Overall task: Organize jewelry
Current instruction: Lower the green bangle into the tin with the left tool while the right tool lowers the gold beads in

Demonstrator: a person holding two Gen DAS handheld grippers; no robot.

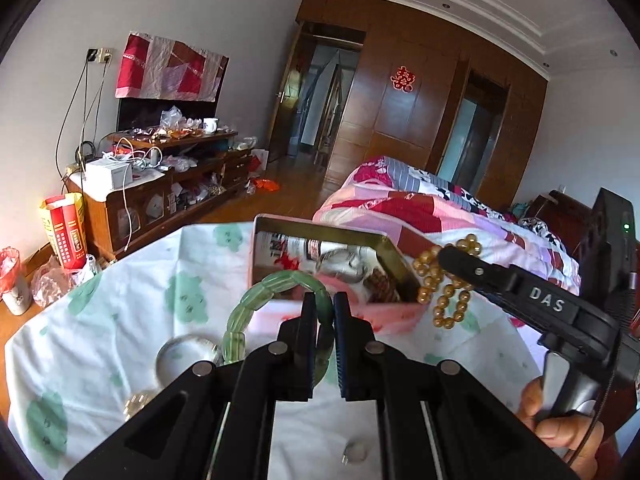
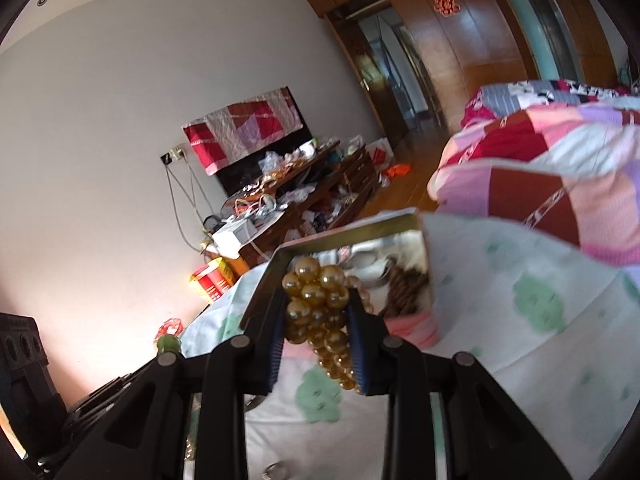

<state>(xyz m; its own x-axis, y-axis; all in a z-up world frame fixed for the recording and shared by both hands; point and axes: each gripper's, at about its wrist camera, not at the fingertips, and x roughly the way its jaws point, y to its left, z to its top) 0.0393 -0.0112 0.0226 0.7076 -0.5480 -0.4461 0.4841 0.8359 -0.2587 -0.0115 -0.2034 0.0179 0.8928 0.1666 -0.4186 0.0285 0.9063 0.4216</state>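
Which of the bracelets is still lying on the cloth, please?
The clear glass bangle; the green bracelet is in the left claw, the golden bead strand in the right claw.

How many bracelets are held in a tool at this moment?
2. The green bracelet is pinched in the left tool. The golden bead bracelet is clamped in the right tool, near the open tin box. Others may be hidden inside the box.

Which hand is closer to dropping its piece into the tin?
Right. The right gripper holds the gold beads at the tin's near corner, partly over the opening. The left gripper holds the green bracelet lower, short of the tin's front wall.
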